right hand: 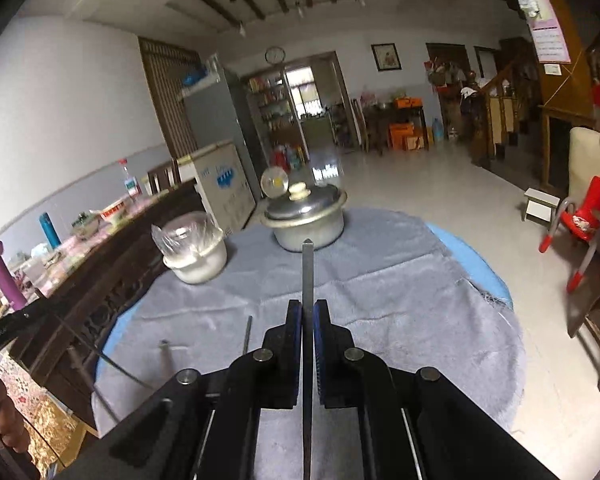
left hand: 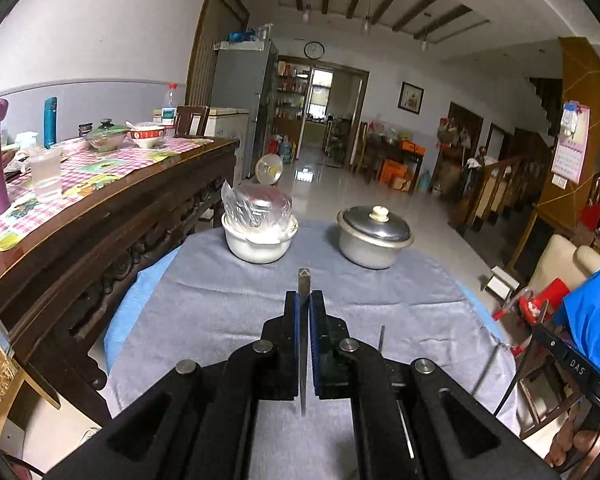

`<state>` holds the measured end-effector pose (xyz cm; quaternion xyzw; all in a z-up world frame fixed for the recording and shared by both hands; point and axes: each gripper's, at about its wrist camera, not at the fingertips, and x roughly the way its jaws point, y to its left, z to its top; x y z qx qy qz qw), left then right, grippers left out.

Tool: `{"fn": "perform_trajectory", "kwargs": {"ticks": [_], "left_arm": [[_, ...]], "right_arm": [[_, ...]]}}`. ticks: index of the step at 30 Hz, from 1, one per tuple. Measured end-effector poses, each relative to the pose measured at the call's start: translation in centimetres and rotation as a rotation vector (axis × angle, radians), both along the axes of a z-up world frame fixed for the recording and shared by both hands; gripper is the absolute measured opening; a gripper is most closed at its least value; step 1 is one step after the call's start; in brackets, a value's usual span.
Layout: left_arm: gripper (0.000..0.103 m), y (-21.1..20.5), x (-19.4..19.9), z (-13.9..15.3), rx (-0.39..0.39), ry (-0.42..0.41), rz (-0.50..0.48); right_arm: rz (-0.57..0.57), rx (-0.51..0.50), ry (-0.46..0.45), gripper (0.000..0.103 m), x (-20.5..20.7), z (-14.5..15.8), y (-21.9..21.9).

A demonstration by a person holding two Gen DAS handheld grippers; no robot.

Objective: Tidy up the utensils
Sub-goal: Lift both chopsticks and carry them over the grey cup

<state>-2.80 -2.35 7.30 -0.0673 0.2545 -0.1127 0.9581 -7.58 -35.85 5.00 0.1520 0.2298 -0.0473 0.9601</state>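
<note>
Two metal chopsticks, each held in a gripper above the grey cloth (left hand: 228, 300) that covers the round desk (left hand: 118, 328). The left chopstick (left hand: 303, 344) is clamped edge-on between the blue pads of the left gripper (left hand: 305, 300), whose jaws are closed down to the thickness of the stick; its squared end projects a short way past the fingertips and its thin end points back toward the camera. The right chopstick (right hand: 308, 320) is clamped likewise in the right gripper (right hand: 308, 308), also nearly fully closed, with a longer length projecting forward. Both sticks are lifted clear of the cloth. At the far side of the desk stand a white pot (left hand: 258, 240), its top wrapped in clear plastic, and to its right, apart from it, a metal pot (left hand: 370, 242) with a lid and pale knob. In the right wrist view the tip of the right chopstick overlaps the metal pot; contact cannot be judged. A dark wooden sideboard (left hand: 100, 232) with a checked cover stands at the left.
</note>
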Motion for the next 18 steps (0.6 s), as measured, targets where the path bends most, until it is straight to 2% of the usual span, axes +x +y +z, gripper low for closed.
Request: {"fn": "perform_trajectory", "kwargs": {"ticks": [18], "left_arm": [[0.005,1.0,-7.3,5.1,-0.063,-0.108,-0.044]], "right_arm": [[0.045,-0.019,-0.205,0.007,-6.4,6.2,3.9]]}}
